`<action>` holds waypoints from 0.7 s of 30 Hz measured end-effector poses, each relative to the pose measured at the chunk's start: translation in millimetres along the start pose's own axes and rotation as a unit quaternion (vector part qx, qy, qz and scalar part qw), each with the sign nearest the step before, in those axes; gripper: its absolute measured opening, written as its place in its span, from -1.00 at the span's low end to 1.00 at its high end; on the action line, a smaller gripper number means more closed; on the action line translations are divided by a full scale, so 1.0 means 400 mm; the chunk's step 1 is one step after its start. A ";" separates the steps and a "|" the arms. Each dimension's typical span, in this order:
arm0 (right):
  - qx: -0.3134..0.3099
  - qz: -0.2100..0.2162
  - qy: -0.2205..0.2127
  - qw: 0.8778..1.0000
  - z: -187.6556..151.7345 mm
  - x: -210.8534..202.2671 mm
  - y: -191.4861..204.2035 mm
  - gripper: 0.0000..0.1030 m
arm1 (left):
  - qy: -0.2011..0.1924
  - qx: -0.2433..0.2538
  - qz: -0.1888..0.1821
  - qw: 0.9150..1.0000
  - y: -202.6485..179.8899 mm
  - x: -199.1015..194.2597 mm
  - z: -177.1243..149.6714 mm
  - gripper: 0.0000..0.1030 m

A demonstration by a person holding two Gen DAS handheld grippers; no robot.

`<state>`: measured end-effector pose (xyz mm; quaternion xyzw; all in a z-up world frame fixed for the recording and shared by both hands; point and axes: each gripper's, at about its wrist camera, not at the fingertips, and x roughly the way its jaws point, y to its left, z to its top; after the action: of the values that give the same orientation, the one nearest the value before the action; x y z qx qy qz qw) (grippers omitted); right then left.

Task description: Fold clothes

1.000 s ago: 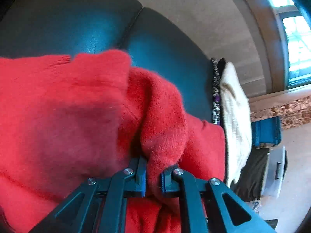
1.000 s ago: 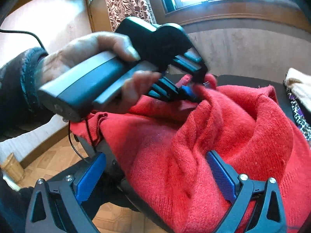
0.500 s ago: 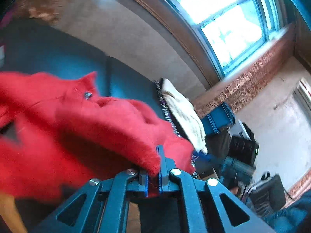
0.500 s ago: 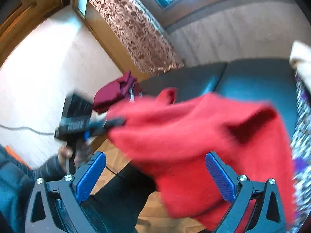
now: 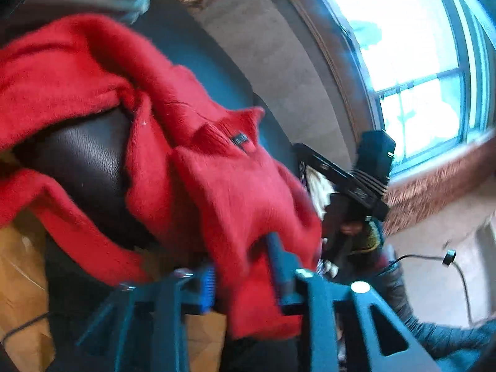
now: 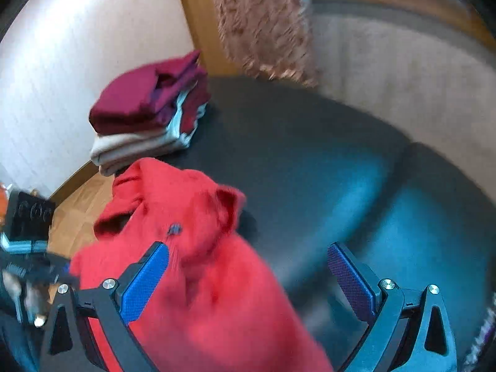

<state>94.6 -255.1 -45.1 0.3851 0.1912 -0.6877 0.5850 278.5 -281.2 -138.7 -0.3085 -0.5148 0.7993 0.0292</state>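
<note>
The red sweater (image 5: 235,192) is seen from the left wrist draped over the dark leather seat (image 5: 83,167); the left gripper (image 5: 245,276) is parted, with a fold of knit lying between its jaws. From the right wrist, the sweater is bunched at the seat's front edge, near a folded stack (image 6: 145,108). The right gripper (image 6: 248,282) is spread wide, grasping nothing. Laying-out is judged to be in hand; next, the garment needs flattening.
</note>
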 end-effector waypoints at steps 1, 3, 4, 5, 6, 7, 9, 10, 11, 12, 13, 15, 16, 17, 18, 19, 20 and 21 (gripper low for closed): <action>-0.001 0.010 0.012 1.000 0.012 0.035 0.010 1.00 | 0.002 -0.014 -0.006 1.000 0.009 0.012 0.003 -0.19; -0.005 0.029 0.038 0.999 0.023 0.106 0.039 1.00 | 0.013 -0.033 -0.013 0.999 0.024 0.033 0.005 0.04; -0.007 0.038 0.052 0.998 0.024 0.141 0.057 1.00 | 0.019 -0.040 -0.020 0.999 0.028 0.044 0.003 0.09; -0.008 0.047 0.065 0.997 0.024 0.174 0.074 1.00 | 0.027 -0.045 -0.027 0.998 0.031 0.056 0.000 0.16; -0.009 0.052 0.078 0.996 0.020 0.192 0.091 1.00 | 0.032 -0.043 -0.025 0.998 0.032 0.060 0.000 0.17; -0.009 0.056 0.091 0.994 0.016 0.211 0.108 1.00 | 0.038 -0.040 -0.021 0.998 0.033 0.066 0.001 0.17; -0.034 0.040 0.103 0.993 0.003 0.240 0.144 1.00 | 0.058 -0.027 0.014 0.998 0.032 0.093 0.001 -0.03; -0.054 0.028 0.104 0.993 -0.004 0.250 0.165 1.00 | 0.062 -0.019 0.026 0.998 0.032 0.102 0.000 -0.20; -0.083 0.022 0.103 0.991 -0.013 0.255 0.186 1.00 | 0.067 -0.012 0.037 0.997 0.032 0.110 -0.001 -0.62; -0.110 0.016 0.102 0.989 -0.021 0.258 0.205 1.00 | 0.071 -0.007 0.045 0.996 0.031 0.119 -0.003 -0.70; -0.122 0.014 0.100 0.987 -0.026 0.255 0.213 0.99 | 0.075 -0.001 0.053 0.996 0.029 0.128 -0.005 -0.71; -0.146 0.012 0.097 0.984 -0.036 0.249 0.226 0.68 | 0.072 0.018 0.061 0.995 0.015 0.129 -0.006 -0.77; -0.146 0.019 0.096 0.984 -0.039 0.240 0.227 0.56 | 0.070 0.026 0.064 0.995 0.007 0.127 -0.006 -0.78; -0.142 0.026 0.097 0.985 -0.040 0.230 0.229 0.21 | 0.067 0.032 0.064 0.995 -0.001 0.124 -0.006 -0.79; -0.132 0.037 0.099 0.986 -0.042 0.215 0.233 -0.29 | 0.062 0.036 0.061 0.996 -0.011 0.120 -0.006 -0.80; -0.119 0.048 0.100 0.987 -0.044 0.200 0.236 -0.45 | 0.056 0.044 0.051 0.996 -0.025 0.112 -0.005 -0.81; -0.097 0.059 0.098 0.989 -0.046 0.183 0.233 -0.60 | 0.049 0.051 0.041 0.997 -0.040 0.104 -0.005 -0.81; -0.070 0.076 0.094 0.990 -0.049 0.164 0.227 -0.66 | 0.043 0.064 0.027 0.997 -0.063 0.097 -0.005 -0.81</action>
<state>185.7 -306.4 -89.9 0.4199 0.2630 -0.5867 0.6405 241.2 -253.7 -136.2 -0.3541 -0.4520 0.8172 0.0495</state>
